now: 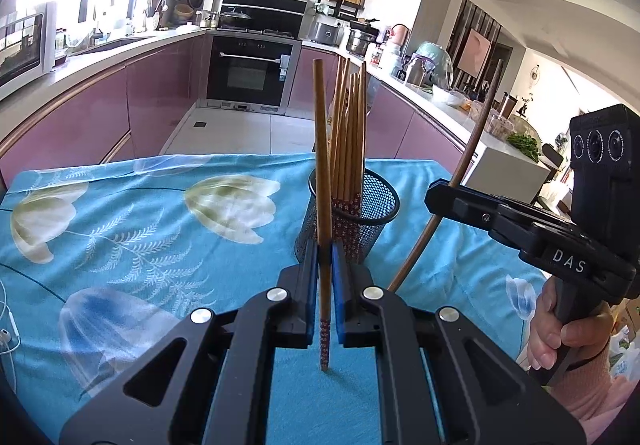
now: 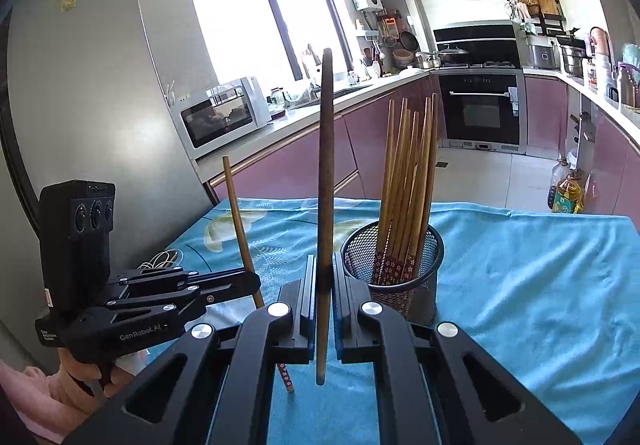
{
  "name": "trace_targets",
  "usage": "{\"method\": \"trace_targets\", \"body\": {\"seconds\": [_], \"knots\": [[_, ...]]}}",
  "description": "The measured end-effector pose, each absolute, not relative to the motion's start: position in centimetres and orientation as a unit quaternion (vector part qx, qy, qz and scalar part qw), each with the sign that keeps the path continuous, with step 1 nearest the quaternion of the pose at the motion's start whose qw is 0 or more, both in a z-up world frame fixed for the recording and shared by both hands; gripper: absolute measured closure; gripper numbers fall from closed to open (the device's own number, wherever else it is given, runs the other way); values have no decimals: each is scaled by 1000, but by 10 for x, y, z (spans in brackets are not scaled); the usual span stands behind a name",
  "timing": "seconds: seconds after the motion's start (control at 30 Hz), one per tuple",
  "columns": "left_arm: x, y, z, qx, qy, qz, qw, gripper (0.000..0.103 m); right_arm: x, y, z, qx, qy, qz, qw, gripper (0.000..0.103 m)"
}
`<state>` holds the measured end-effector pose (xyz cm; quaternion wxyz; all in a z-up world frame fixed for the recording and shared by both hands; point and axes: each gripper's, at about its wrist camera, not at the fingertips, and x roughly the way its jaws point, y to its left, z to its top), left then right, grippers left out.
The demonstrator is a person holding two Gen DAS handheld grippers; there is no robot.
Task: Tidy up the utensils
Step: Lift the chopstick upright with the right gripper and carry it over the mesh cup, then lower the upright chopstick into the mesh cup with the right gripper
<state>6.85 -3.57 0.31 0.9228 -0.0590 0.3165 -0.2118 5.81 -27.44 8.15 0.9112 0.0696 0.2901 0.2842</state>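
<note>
Blue tablecloth [image 1: 120, 213]: left gripper [image 1: 325, 257] clamps chopstick [image 1: 322, 165], right gripper [image 2: 325, 273] dark stick [image 2: 326, 165].

Upright chopsticks [image 1: 348, 133] crowd the mesh holder [image 1: 376, 205].

"DAS" on right gripper [image 1: 438, 201], "GenRobot.AI" on left gripper [image 2: 256, 281]

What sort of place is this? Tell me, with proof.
A home kitchen: a built-in oven under a stove, a microwave on the counter, and a mesh holder of chopsticks on the cloth-covered table.
</note>
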Motion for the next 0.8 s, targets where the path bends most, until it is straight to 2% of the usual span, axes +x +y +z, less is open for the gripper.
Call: {"method": "trace_targets", "body": {"seconds": [0.8], "knots": [[72, -40, 31, -51, 285, -223, 931, 95, 56, -281, 108, 61, 255, 279, 924, 97]]}}
